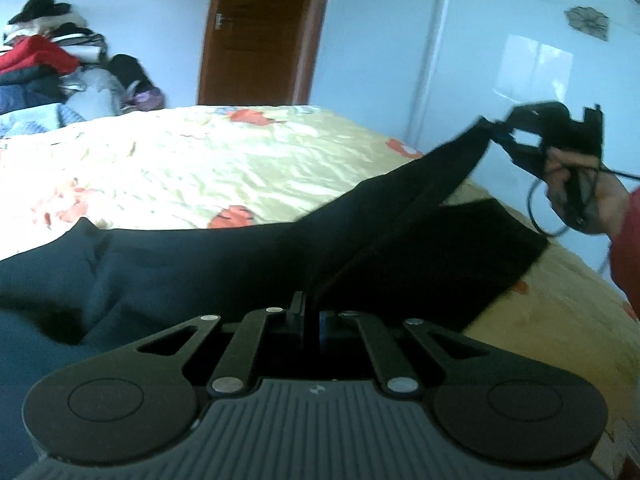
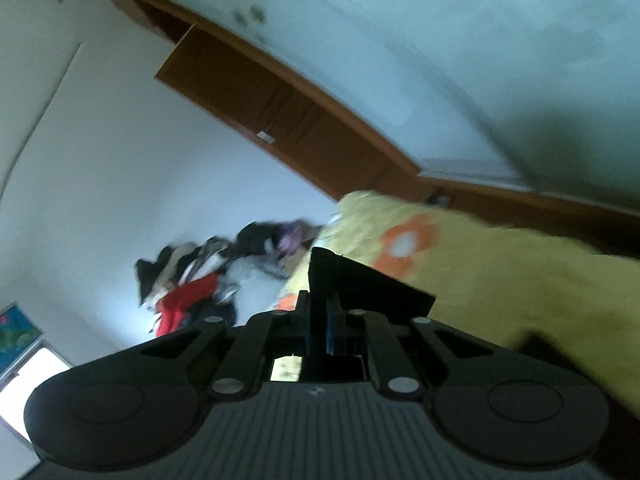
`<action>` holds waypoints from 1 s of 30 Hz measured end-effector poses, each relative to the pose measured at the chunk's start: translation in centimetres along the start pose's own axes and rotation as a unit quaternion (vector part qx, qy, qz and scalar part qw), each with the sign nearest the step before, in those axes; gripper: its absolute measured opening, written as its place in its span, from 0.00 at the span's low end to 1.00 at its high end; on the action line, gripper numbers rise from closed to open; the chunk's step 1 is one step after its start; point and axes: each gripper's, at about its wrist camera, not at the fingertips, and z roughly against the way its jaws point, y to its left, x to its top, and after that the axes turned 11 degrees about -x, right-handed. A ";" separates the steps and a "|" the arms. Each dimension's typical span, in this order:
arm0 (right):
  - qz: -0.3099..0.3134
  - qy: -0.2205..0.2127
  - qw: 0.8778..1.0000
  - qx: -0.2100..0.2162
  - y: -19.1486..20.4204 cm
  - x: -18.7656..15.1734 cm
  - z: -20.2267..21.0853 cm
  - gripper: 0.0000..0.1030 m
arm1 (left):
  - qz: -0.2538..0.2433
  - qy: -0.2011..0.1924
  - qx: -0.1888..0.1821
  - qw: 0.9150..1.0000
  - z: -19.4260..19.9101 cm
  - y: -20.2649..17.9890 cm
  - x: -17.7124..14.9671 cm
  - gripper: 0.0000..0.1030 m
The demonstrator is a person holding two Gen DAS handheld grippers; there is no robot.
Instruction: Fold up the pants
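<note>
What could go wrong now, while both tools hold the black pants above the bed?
The right tool pinches only a corner of the pants, so the cloth may slip out. The lifted leg hangs apart from the lower leg, so the fold may land uneven. A cable loops below the right hand and may snag.

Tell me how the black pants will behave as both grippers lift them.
Likely floppy: the pants sag between the left gripper and right gripper. Probably light, since one pinched corner holds a leg up. The rest may drag across the bed.
</note>
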 end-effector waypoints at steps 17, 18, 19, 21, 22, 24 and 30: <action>0.002 0.014 0.988 -0.155 -7.4 -4.6 5.8 0.07 | -0.026 0.058 -0.006 0.998 -1.3 -0.7 -2.3 0.05; 0.008 0.012 0.987 -0.159 -7.1 -4.6 5.9 0.07 | -0.027 0.059 -0.005 0.998 -1.1 -0.9 -2.2 0.06; 0.017 0.010 0.987 -0.162 -6.8 -4.7 6.1 0.07 | -0.028 0.059 -0.004 0.998 -1.0 -1.0 -2.2 0.07; 0.042 0.002 0.984 -0.175 -6.5 -4.8 6.7 0.07 | -0.028 0.067 -0.003 0.997 -0.8 -1.1 -2.2 0.17; 0.050 -0.004 0.981 -0.188 -6.8 -4.9 7.6 0.07 | -0.026 0.068 -0.004 0.997 -0.6 -1.1 -2.1 0.17; 0.089 -0.043 0.968 -0.230 -5.3 -5.0 8.5 0.07 | -0.021 0.072 -0.010 0.997 -0.3 -1.2 -1.9 0.22; 0.344 -0.035 0.930 -0.122 4.9 -7.9 6.6 0.07 | 0.031 0.067 -0.046 0.996 1.3 -0.6 -0.1 0.42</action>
